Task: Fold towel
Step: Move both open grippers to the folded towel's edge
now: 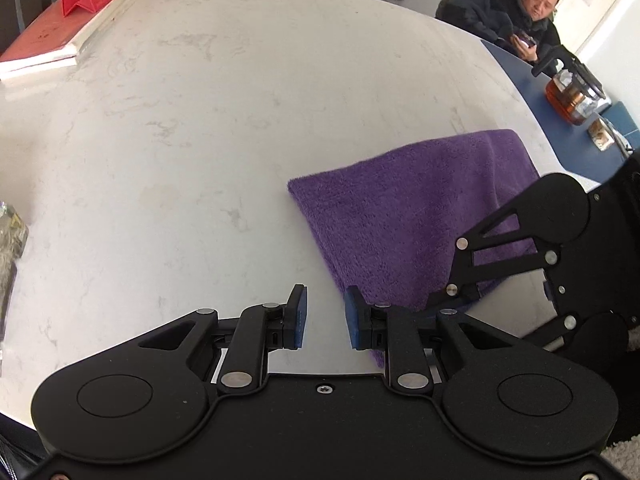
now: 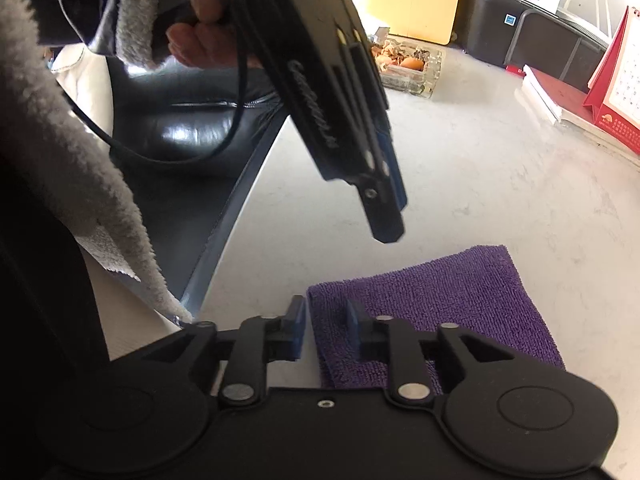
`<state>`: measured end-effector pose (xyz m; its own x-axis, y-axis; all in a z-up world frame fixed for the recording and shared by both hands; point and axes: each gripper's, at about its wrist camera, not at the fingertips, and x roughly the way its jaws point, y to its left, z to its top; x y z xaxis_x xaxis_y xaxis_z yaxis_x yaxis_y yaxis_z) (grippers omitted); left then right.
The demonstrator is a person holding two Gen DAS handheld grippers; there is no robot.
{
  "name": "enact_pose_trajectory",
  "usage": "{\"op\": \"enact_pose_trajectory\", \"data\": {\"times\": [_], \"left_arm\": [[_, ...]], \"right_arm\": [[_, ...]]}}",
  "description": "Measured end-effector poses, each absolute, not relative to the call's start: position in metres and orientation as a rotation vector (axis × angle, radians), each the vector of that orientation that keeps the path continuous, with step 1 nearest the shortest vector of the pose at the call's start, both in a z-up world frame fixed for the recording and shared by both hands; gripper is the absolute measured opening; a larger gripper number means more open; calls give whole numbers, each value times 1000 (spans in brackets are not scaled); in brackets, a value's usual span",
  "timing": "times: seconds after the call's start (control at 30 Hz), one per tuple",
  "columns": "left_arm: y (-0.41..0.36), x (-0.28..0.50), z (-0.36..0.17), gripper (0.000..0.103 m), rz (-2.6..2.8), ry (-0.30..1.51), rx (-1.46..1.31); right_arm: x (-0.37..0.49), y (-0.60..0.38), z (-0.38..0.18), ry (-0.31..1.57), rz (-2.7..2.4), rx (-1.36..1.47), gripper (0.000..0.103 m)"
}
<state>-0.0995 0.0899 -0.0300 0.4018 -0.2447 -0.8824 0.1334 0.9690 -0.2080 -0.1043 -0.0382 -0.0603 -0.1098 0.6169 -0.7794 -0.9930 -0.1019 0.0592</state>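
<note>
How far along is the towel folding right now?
Done: the purple towel lies folded into a compact rectangle on the white table. In hand: nothing; the left hand-held gripper is open over bare table, and the right hand-held gripper is open around the towel's near edge. Left: perhaps one more fold, if wanted.

A folded purple terry towel [image 1: 412,216] lies on the pale marble-look tabletop [image 1: 200,120], toward four o'clock. The black left gripper [image 1: 325,316] hovers at six o'clock, its blue pads [image 1: 301,318] apart over bare table. The black right gripper [image 1: 460,292] reaches onto the towel's three o'clock side.
</note>
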Motion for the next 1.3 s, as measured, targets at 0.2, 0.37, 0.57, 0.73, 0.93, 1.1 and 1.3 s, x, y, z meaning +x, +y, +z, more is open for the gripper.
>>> {"op": "enact_pose_trajectory", "data": {"times": [0.2,0.37,0.57,0.73,0.93,1.1,1.3], "left_arm": [[67,-67,-27,20,-268,1074,-87],[43,-51,-43,20,-358,1094,-83],[51,-60,-63,20,-348,1141,-132],[52,-62,-62,20,-341,1152,-131],[47,-60,-59,20,-331,1169,-97],[49,-58,-60,20,-333,1171,-115],[52,-55,-59,20,-342,1184,-127]], "right_arm": [[-92,-83,-42,772,1455,-485,38],[-64,-139,-40,847,1173,-284,37],[-37,-153,-51,856,947,-182,28],[-25,-122,-71,828,955,-190,24],[-20,-99,-85,834,944,-225,19],[-17,-149,-89,853,800,-195,14],[-3,-232,-95,889,539,-80,6]]}}
